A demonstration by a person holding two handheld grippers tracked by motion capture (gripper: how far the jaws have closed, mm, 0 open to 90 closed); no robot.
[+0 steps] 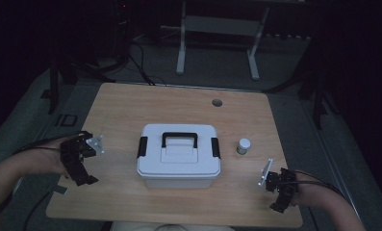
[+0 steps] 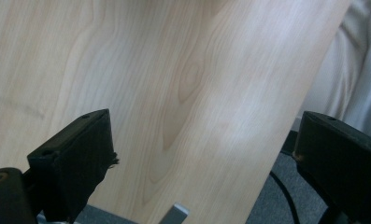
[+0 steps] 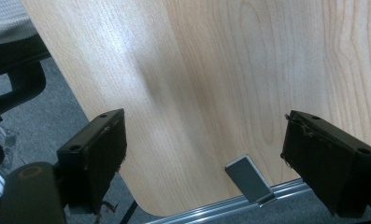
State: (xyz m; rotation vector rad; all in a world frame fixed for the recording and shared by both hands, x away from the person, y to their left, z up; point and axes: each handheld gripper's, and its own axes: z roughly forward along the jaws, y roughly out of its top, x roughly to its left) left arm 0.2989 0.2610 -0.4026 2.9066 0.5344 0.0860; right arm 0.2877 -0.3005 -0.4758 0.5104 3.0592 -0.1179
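Observation:
A white lidded box (image 1: 178, 156) with a black handle (image 1: 179, 138) and a black latch on each side sits in the middle of the wooden table (image 1: 131, 106). To its right stands a small white-capped jar (image 1: 243, 146). At the table's left edge, well clear of the box, a hand holds my left gripper (image 1: 80, 168). In the left gripper view my left gripper (image 2: 204, 126) is open over bare wood. Near the front right corner is my right gripper (image 1: 281, 195). The right gripper view has my right gripper (image 3: 206, 123) open too, with nothing between its jaws.
A round cable hole (image 1: 217, 102) lies at the table's back. A white desk frame (image 1: 217, 29) and cables stand on the grey floor behind. Light clothing (image 2: 356, 70) shows past the table's near edge. A small metal clip (image 3: 248, 179) sits at the rounded corner.

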